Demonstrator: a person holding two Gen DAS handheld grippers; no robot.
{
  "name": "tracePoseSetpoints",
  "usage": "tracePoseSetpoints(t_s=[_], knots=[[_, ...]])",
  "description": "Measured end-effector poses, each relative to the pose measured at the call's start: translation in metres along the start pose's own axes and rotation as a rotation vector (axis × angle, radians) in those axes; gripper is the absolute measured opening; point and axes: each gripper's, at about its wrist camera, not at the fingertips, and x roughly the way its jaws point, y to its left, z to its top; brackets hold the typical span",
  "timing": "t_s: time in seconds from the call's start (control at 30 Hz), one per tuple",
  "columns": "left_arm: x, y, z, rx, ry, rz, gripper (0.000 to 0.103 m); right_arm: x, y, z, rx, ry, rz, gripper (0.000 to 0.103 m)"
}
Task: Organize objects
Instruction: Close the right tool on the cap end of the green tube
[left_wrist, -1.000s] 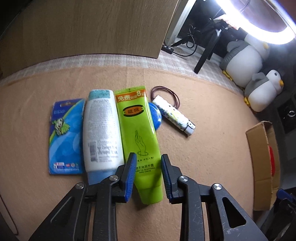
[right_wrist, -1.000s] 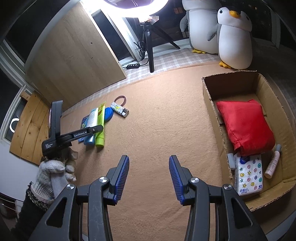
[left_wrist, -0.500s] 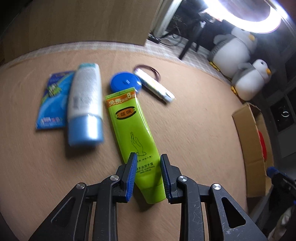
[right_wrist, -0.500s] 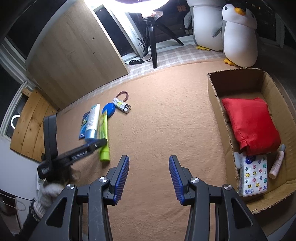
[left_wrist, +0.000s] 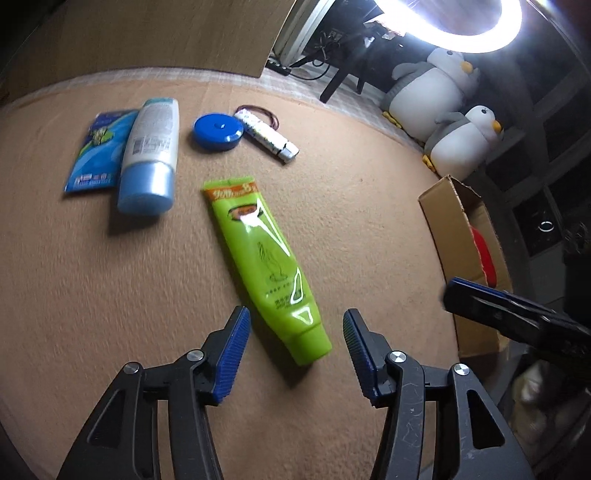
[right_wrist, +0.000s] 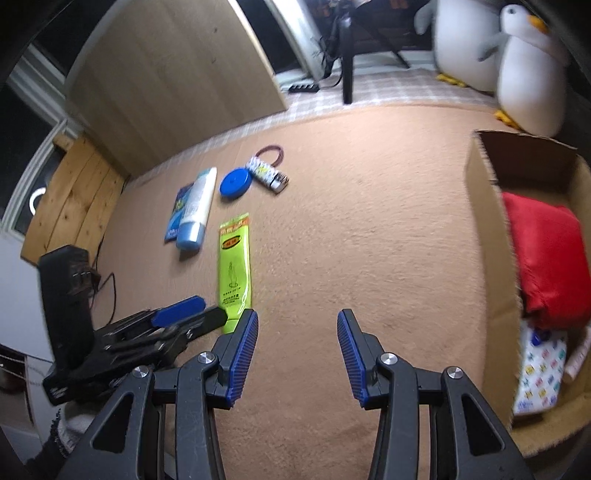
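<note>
The left gripper (left_wrist: 295, 347) is hanging wide open, holding nothing, with the cap end of the green tube (left_wrist: 264, 260) lying between its fingertips on the tan carpet (left_wrist: 110, 295). The tube's orange top band is showing a large "8"; the smaller print is too blurred to read. Ahead and to its left are lying a white-and-blue tube (left_wrist: 149, 151), a blue packet (left_wrist: 98, 151) and a blue round tin (left_wrist: 218, 132). The right gripper (right_wrist: 297, 354) is also gaping open and empty, with the cardboard box (right_wrist: 491, 236) off to its right.

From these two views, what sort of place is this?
Probably a home room used as a recording setup: tan carpet, plush penguins by a ring light, and toiletries beside a cardboard box.
</note>
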Motion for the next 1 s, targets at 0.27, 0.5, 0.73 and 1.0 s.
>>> tracePoseSetpoints(t_s=[0.27, 0.5, 0.73, 1.0], knots=[[0.013, 0.001, -0.007, -0.004, 0.044, -0.039, 0.056, 0.052, 0.016, 0.012, -0.032, 0.161, 0.092, 0.041], [0.021, -0.003, -0.007, -0.004, 0.052, -0.053, 0.056, 0.085, 0.027, 0.016, -0.03, 0.254, 0.13, 0.041], [0.026, 0.002, -0.008, -0.033, 0.06, -0.067, 0.055, 0.099, 0.037, 0.013, -0.053, 0.305, 0.147, 0.041], [0.026, 0.002, -0.007, -0.037, 0.057, -0.062, 0.051, 0.106, 0.041, 0.011, -0.054, 0.322, 0.16, 0.035]])
